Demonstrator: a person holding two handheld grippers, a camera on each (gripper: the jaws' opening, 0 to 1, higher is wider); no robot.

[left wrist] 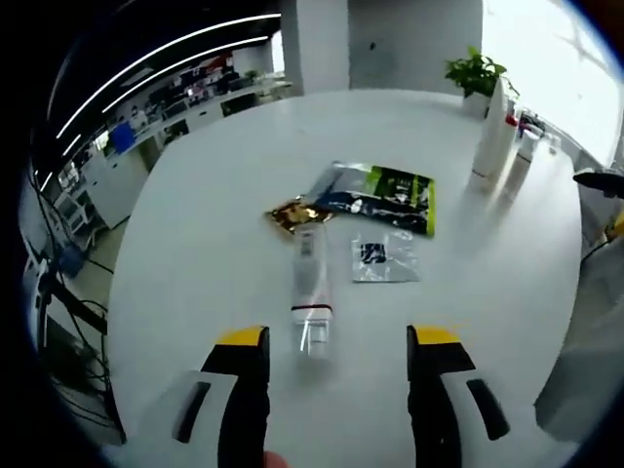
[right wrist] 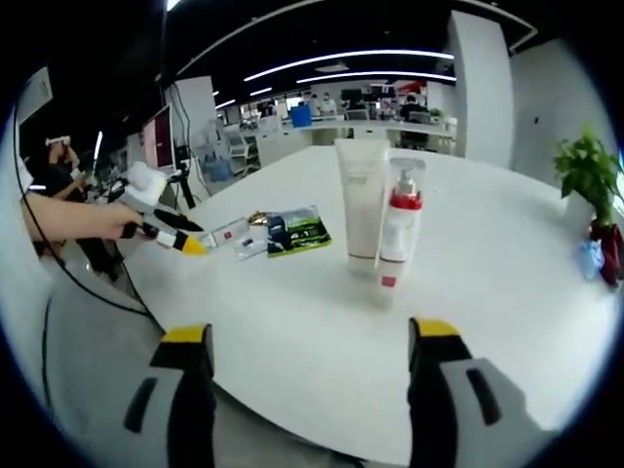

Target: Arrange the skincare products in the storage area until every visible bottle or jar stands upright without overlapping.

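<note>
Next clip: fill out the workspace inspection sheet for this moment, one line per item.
Surface: round white table, mostly bare.
Job's things: white tube with a clear cap lying flat between the left gripper's jaws but not touched; tall white tube and white pump bottle with red collar standing upright side by side.
Clutter: dark sachet with green print, gold foil sachet, small clear sachet, all lying flat.
Grippers: left gripper open, empty; right gripper open, empty.
Cables: black cables hang off the table's left edge.
Surroundings: potted green plant, open office with desks behind.
</note>
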